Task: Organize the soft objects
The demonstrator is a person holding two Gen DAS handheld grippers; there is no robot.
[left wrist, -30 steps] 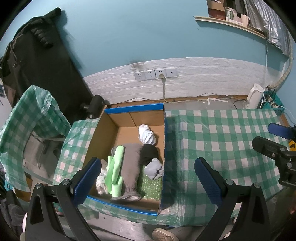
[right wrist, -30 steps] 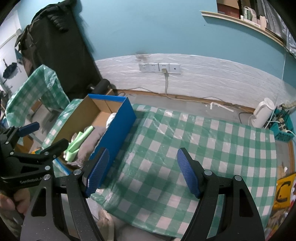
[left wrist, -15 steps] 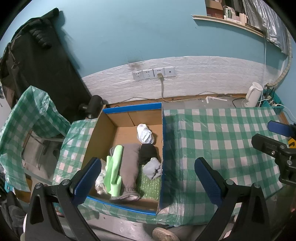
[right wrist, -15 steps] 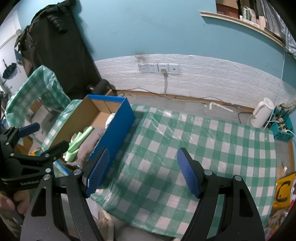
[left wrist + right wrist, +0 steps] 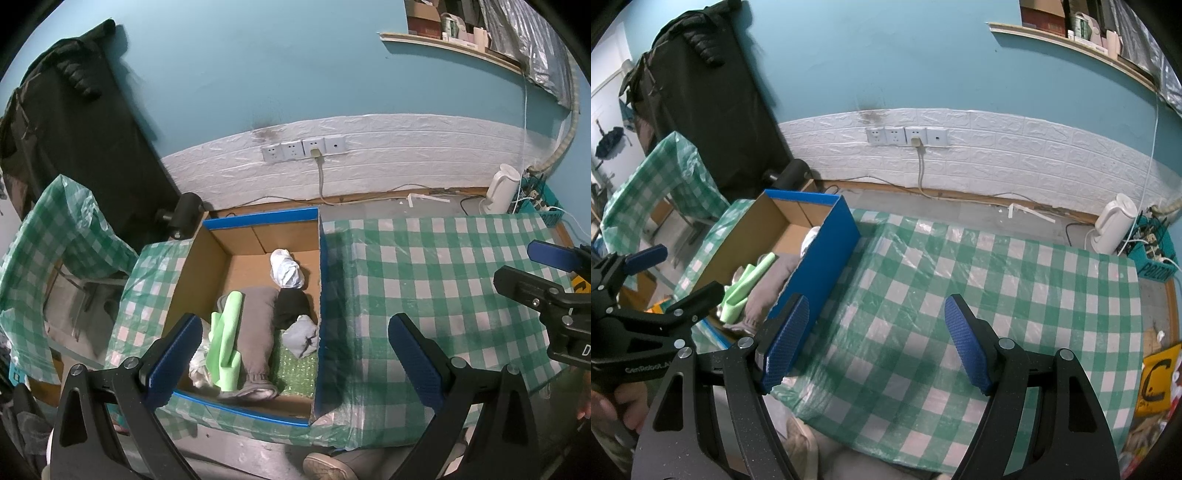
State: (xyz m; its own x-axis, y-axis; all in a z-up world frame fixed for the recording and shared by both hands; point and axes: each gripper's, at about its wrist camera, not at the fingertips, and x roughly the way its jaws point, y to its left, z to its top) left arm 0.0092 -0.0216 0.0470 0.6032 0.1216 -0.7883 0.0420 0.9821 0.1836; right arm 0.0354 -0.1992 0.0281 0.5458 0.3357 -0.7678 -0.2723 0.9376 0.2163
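A blue-edged cardboard box (image 5: 199, 273) stands left of the checked table (image 5: 443, 280). In it lie a grey garment (image 5: 258, 332), a green foam piece (image 5: 227, 343), a black cloth (image 5: 291, 306), a grey sock bundle (image 5: 303, 334) and a white bundle (image 5: 286, 267). My left gripper (image 5: 291, 354) is open and empty, held above the box's near right part. My right gripper (image 5: 875, 343) is open and empty above the table (image 5: 997, 295), right of the box (image 5: 820, 258). The green foam (image 5: 746, 284) also shows in the right wrist view.
A white kettle (image 5: 500, 188) stands on the floor by the wall at the back right. A chair draped in checked plastic (image 5: 48, 236) stands left of the box. A dark coat (image 5: 74, 110) hangs at the back left. A yellow cushion (image 5: 1156, 380) lies right of the table.
Both grippers have stayed open and empty. The views have shifted only slightly; the things in the box have not moved.
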